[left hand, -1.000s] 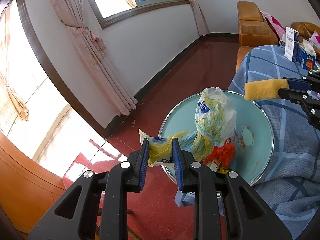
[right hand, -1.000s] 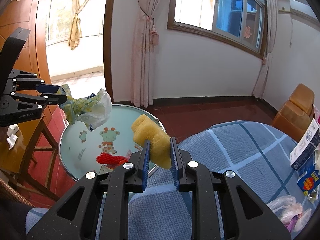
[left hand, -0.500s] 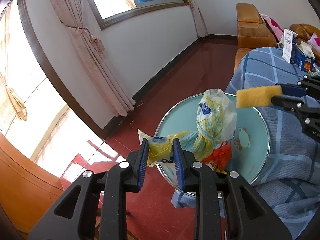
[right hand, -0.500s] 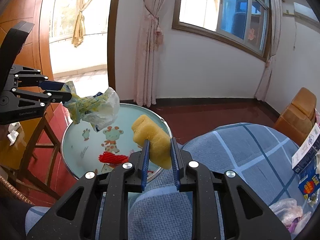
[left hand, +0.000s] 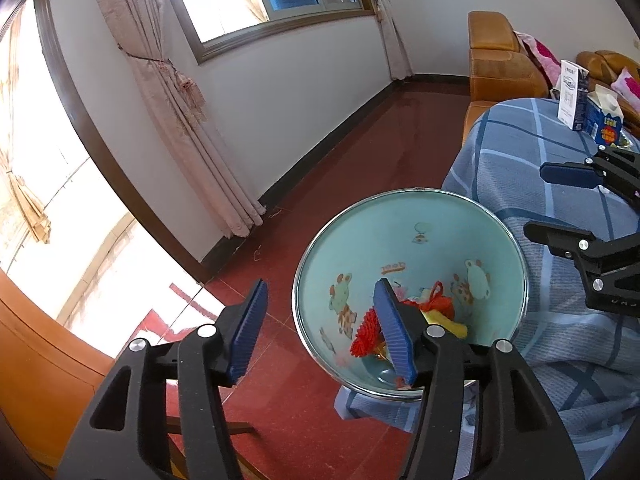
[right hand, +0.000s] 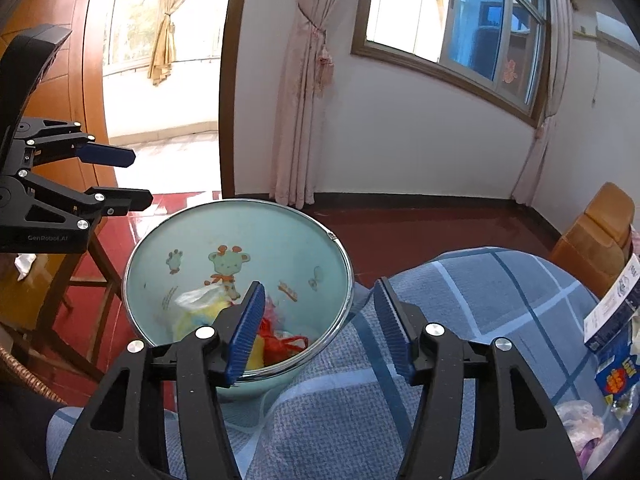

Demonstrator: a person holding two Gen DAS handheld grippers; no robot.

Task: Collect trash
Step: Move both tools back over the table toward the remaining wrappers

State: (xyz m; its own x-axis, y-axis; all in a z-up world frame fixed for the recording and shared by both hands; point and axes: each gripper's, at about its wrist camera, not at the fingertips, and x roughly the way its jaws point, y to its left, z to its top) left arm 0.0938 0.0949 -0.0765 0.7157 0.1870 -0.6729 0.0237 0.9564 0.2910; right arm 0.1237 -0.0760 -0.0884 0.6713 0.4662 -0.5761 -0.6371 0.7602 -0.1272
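Observation:
A pale blue bin [left hand: 400, 216] with cartoon animals and a chrome rim stands on the floor beside the table; it also shows in the right wrist view [right hand: 240, 216]. Inside lie a red net [left hand: 366, 332], a yellow piece [left hand: 450, 326] and a yellow-white plastic bag [right hand: 196, 308]. My left gripper [left hand: 320, 326] is open and empty above the bin's near rim. My right gripper [right hand: 320, 326] is open and empty above the bin's right rim and the blue checked tablecloth [right hand: 460, 300]. Each gripper shows in the other's view, the right [left hand: 556, 204] and the left [right hand: 128, 178].
Cartons [left hand: 588, 112] and plastic wrappers [right hand: 580, 424] lie on the tablecloth at the right. A wooden stool [right hand: 60, 280] stands left of the bin. Brown sofas [left hand: 500, 60] stand behind the table. Curtains [left hand: 180, 100] hang by the wall over a red floor.
Both grippers have opened. The plastic bag left my left gripper and the yellow sponge left my right gripper; both now lie in the bin.

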